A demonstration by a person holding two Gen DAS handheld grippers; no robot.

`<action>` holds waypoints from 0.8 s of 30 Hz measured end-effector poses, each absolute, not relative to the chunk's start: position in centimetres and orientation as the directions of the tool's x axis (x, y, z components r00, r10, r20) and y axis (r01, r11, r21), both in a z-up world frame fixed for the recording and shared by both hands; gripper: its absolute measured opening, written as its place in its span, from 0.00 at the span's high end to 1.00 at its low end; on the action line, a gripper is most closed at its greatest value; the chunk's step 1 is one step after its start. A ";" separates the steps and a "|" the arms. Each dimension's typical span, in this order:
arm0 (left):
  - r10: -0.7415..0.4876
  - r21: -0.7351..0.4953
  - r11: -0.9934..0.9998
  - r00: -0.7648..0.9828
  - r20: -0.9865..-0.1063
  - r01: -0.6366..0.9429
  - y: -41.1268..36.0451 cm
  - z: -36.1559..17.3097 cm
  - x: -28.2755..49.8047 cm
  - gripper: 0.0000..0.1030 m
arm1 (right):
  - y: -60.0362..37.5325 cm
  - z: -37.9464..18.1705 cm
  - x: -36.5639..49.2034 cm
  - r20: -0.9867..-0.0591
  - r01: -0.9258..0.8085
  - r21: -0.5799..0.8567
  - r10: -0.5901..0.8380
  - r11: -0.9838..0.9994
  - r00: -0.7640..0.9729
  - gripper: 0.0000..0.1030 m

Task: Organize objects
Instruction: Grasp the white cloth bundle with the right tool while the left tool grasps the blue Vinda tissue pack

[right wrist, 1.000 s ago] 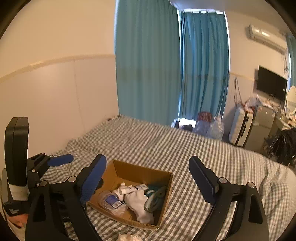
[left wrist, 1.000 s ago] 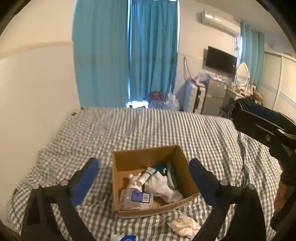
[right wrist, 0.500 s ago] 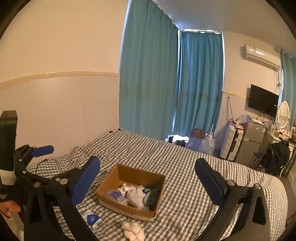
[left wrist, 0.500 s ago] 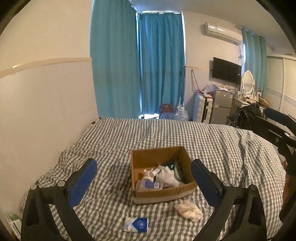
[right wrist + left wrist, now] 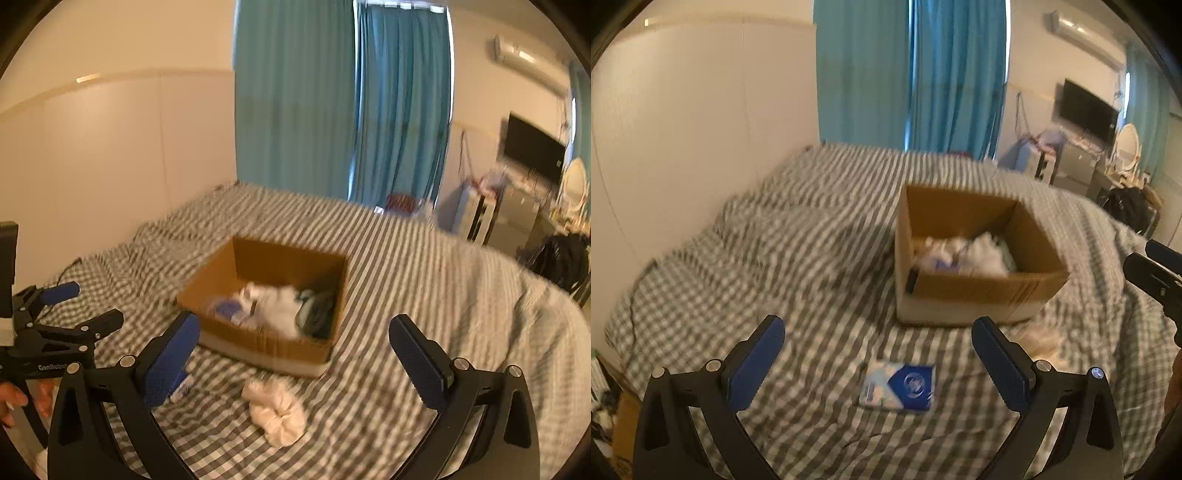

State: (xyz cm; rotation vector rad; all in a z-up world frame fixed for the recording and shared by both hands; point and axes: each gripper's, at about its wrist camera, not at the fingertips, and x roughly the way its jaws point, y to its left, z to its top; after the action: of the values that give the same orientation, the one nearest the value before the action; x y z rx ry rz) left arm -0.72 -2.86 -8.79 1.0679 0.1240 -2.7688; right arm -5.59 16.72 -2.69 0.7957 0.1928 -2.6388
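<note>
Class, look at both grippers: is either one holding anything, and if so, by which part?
Nothing is held. The left gripper and the right gripper both stand open and empty above the bed.

left gripper body: white lettering "GenRobot", last letters cut off behind the right gripper's finger
blue packet on the bed: round white emblem on the blue part, wording too blurred to read
box contents: a blue label shows, text unreadable from motion blur
box side: dark mark at the left corner, not legible
</note>
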 end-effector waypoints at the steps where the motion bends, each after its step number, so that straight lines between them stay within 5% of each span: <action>1: -0.126 -0.021 -0.981 -0.715 -0.688 0.194 -3.0 -10.1 -1.0 0.00 | 16.4 -3.9 -6.0 -0.574 0.393 -0.017 -0.313 -0.919 -0.757 0.00; 12: -0.076 -0.034 -0.987 -0.643 -0.762 0.157 -2.0 -18.1 -2.3 0.00 | 14.1 -15.6 -8.6 -0.753 0.416 0.014 -0.283 -0.909 -0.595 0.06; 15: -0.059 -0.020 -0.992 -0.594 -0.802 0.126 -1.5 -20.0 -2.9 0.00 | 14.1 -17.5 -9.3 -0.785 0.412 0.038 -0.283 -0.910 -0.552 0.15; 21: -0.008 -0.055 -0.994 -0.553 -0.833 0.098 -1.3 -21.4 -3.6 0.01 | 14.8 -19.1 -10.1 -0.809 0.398 0.077 -0.291 -0.914 -0.511 0.53; 23: 0.011 -0.080 -0.992 -0.557 -0.830 0.099 -1.6 -21.6 -3.6 0.23 | 15.1 -19.2 -10.0 -0.809 0.397 0.086 -0.297 -0.914 -0.507 0.60; 24: 0.022 -0.092 -0.991 -0.557 -0.830 0.098 -1.6 -21.6 -3.5 0.26 | 15.1 -19.3 -10.0 -0.809 0.398 0.090 -0.300 -0.913 -0.505 0.61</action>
State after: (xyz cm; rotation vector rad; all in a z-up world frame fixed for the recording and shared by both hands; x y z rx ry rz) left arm -3.50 -1.65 -21.62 1.4574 0.1984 -2.7271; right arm -9.99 15.13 -19.29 1.2701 0.1504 -2.4188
